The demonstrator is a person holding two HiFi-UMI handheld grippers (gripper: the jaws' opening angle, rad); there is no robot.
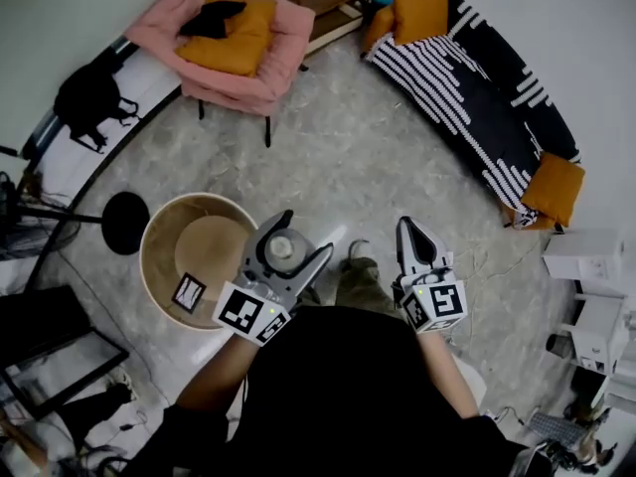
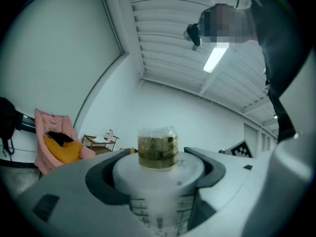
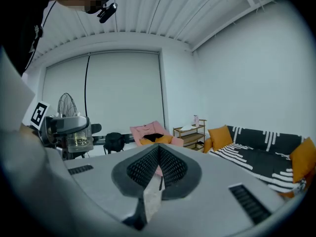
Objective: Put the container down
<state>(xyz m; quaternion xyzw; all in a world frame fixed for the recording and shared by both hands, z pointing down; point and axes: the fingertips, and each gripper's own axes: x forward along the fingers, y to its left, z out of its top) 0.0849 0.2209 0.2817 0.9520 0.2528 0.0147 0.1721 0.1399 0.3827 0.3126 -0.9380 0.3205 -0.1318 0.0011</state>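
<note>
1. At the far left a round table [image 1: 149, 266] stands beside the person. A small black-and-white card [image 1: 188, 292] lies on it. I think this table is where the container should go, because it is the nearest flat top.
2. Next comes the left claw [image 1: 303, 235]. Its jaws are spread wide and pinch the container [image 1: 281, 248] round its middle, one dark pad on each side. The container is a see-through cup with lines on its side and a small jar-like top. It is up in the air, just beside the table's right edge and not on it yet. It stands upright, I think so that nothing inside tips out.
3. Then the right claw [image 1: 409, 232]. Its jaws are pressed together. A thin pale strip [image 3: 150, 201] shows at the seam, and I cannot tell what it is. This claw is apart from the container, probably so it is out of the way.
4. At the far right is a striped sofa [image 1: 497, 97], well apart from everything. It looks like it has no part in this job.
</note>
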